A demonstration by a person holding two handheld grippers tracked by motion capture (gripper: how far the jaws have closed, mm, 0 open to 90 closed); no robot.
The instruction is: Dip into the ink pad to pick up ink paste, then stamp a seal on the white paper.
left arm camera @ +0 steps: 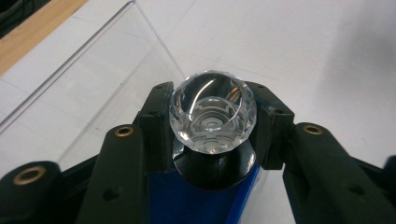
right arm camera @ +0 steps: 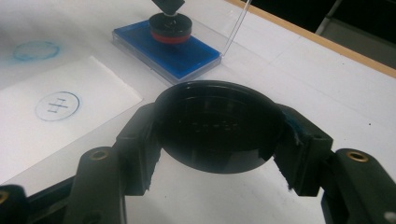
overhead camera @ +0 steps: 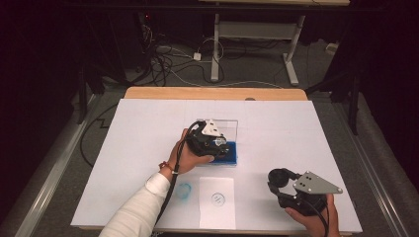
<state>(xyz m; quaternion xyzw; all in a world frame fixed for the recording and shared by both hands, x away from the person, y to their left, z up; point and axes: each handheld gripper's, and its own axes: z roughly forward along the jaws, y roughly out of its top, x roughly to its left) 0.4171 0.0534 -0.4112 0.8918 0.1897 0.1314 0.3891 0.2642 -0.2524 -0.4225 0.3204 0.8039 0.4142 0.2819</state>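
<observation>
A stamp with a faceted clear knob (left arm camera: 212, 112) stands on the blue ink pad (left arm camera: 187, 200). My left gripper (left arm camera: 212, 123) is shut on that knob, its jaws pressing both sides. In the high view the left gripper (overhead camera: 217, 143) sits over the ink pad (overhead camera: 228, 159) at the table's middle. The right gripper view shows the stamp (right arm camera: 169, 28), black with a red band, resting on the pad (right arm camera: 187, 53). My right gripper (right arm camera: 217, 140) is shut on a round black cap (right arm camera: 217, 126), held low near the front right (overhead camera: 278, 177).
The pad's clear lid (overhead camera: 225, 129) stands open behind it. A small paper slip (overhead camera: 217, 202) with a round blue stamped mark (overhead camera: 218, 199) lies at the front edge, and a blue ring smudge (overhead camera: 184, 190) is to its left. White sheet covers the wooden table (overhead camera: 212, 93).
</observation>
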